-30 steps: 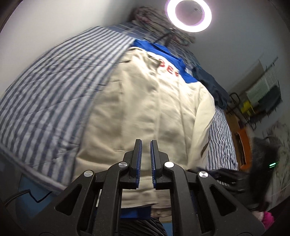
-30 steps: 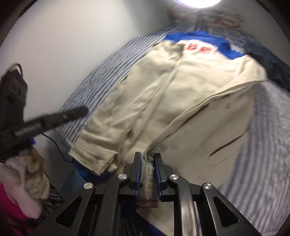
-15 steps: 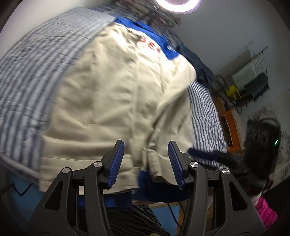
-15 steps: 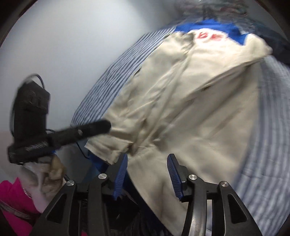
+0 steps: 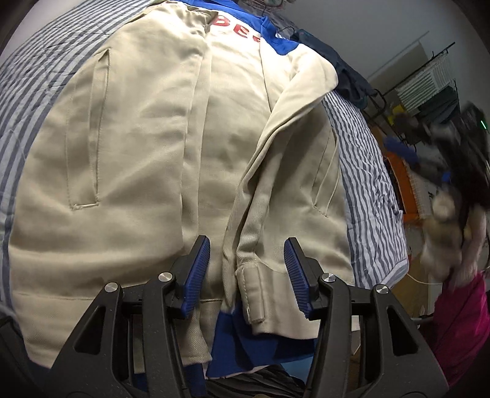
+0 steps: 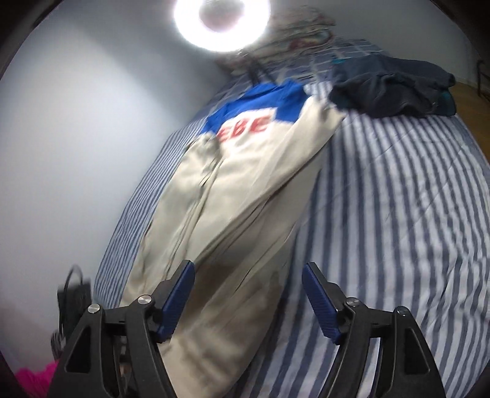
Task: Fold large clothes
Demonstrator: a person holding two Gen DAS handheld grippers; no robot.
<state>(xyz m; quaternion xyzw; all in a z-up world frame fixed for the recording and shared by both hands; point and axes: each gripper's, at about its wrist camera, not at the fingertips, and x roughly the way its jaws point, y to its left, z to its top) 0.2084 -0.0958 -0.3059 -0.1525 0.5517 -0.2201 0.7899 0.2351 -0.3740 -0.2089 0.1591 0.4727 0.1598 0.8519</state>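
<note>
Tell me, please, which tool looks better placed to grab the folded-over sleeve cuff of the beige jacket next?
Left, probably. The left tool is open with the beige sleeve cuff right between its pads; the right tool, jaws opening, sits beside the beige jacket edge.

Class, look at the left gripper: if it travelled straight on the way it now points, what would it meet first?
Most likely the folded-in sleeve cuff of the beige jacket, which lies between the left gripper's open fingers; exact depth is unclear.

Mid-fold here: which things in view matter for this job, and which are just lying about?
For the job:
- beige jacket
- striped bed cover it lies on

Lying about:
- dark clothes pile
- pink cloth
- ring light
</note>
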